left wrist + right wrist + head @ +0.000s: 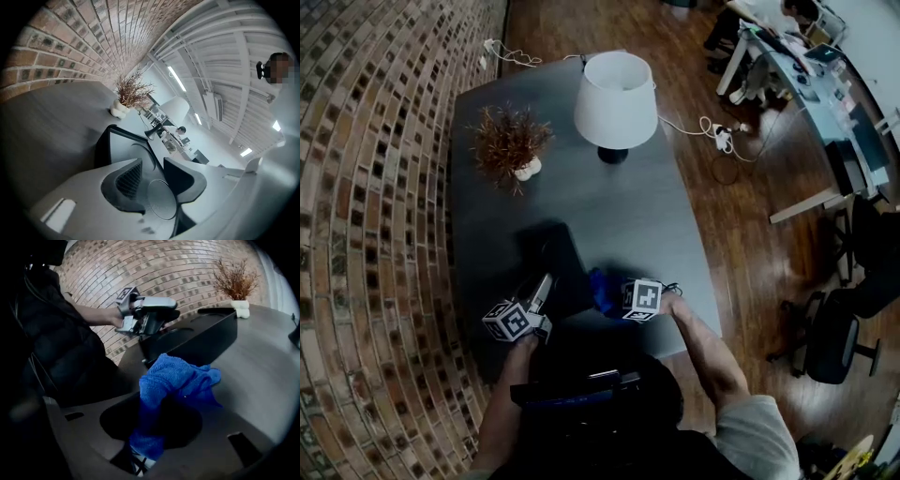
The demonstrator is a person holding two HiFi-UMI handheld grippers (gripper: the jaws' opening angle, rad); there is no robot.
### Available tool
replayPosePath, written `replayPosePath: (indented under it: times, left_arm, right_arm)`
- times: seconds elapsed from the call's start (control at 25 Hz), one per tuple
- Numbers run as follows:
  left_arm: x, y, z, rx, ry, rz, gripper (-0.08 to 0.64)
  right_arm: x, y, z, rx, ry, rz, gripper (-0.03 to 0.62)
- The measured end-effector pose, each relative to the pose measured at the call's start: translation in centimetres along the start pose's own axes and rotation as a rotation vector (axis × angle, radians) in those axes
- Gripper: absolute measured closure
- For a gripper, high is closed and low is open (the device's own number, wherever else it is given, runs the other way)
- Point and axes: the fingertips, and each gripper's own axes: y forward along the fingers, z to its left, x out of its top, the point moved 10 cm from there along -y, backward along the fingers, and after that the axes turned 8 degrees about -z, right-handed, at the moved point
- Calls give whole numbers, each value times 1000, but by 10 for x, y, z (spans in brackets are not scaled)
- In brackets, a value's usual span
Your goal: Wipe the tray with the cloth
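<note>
We're seeing dark table [675, 234] w/ black tray [558, 258] lying flat nr our edge | L gripper [546, 281] clamping tray's near rim, rim btwn its pads | R gripper [617, 294] clenching blue cloth [176, 378], bunched, hanging just beside tray's R side; can't tell if touching.

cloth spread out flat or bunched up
Bunched up: the blue cloth is crumpled into loose folds and pinched in the shut right claw, rather than laid flat on the table.
</note>
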Motion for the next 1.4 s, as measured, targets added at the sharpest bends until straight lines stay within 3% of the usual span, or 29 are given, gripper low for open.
replayPosePath:
  times: [0.16, 0.24, 0.32, 0.44, 0.52, 0.56, 0.64, 0.76, 0.84, 0.92, 1.08, 1.16, 1.2, 1.28, 1.4]
  left_arm:
    - [-1, 0, 0, 4, 1, -16, 436]
    - [-3, 0, -1, 4, 0, -13, 434]
    - [-4, 3, -1, -3, 0, -12, 436]
    - [-5, 7, 1, -5, 7, -27, 436]
    - [-7, 5, 3, 0, 6, -32, 434]
    - [-8, 5, 2, 2, 2, -33, 434]
    - [-10, 8, 0, 1, -4, -34, 434]
    - [-10, 6, -1, -5, -5, -28, 434]
    - [-8, 4, 1, -9, -1, -24, 434]
    - [-6, 1, 3, -9, 0, -25, 434]
    - [-7, 3, 2, -15, -11, -59, 434]
    - [-8, 4, 3, -20, -12, -65, 434]
    - [-8, 4, 3, -23, -12, -66, 436]
    - [-8, 4, 3, -24, -13, -70, 436]
    - [-8, 3, 4, -24, -27, -84, 436]
  right_arm:
    - [-6, 19, 64, 149, -131, 88, 468]
    - [-5, 5, 69, 117, -114, 68, 468]
    - [-4, -31, 42, -36, -43, -2, 468]
    - [15, -83, -33, -364, 75, -174, 466]
    - [32, -82, -64, -452, 118, -253, 466]
    - [36, -71, -69, -421, 101, -236, 466]
    - [31, -44, -54, -265, -2, -92, 466]
    - [16, -26, 8, -25, -127, 90, 466]
    - [-4, -42, 26, -6, -137, 133, 466]
    - [-18, -80, 19, -169, -65, 129, 466]
    - [-31, -187, -9, -675, 139, 18, 462]
    - [-38, -215, -15, -905, 189, -3, 459]
    - [-42, -217, -17, -979, 188, 24, 457]
    - [-55, -192, -22, -989, 136, 159, 445]
    - [-79, -131, -25, -859, 72, 367, 411]
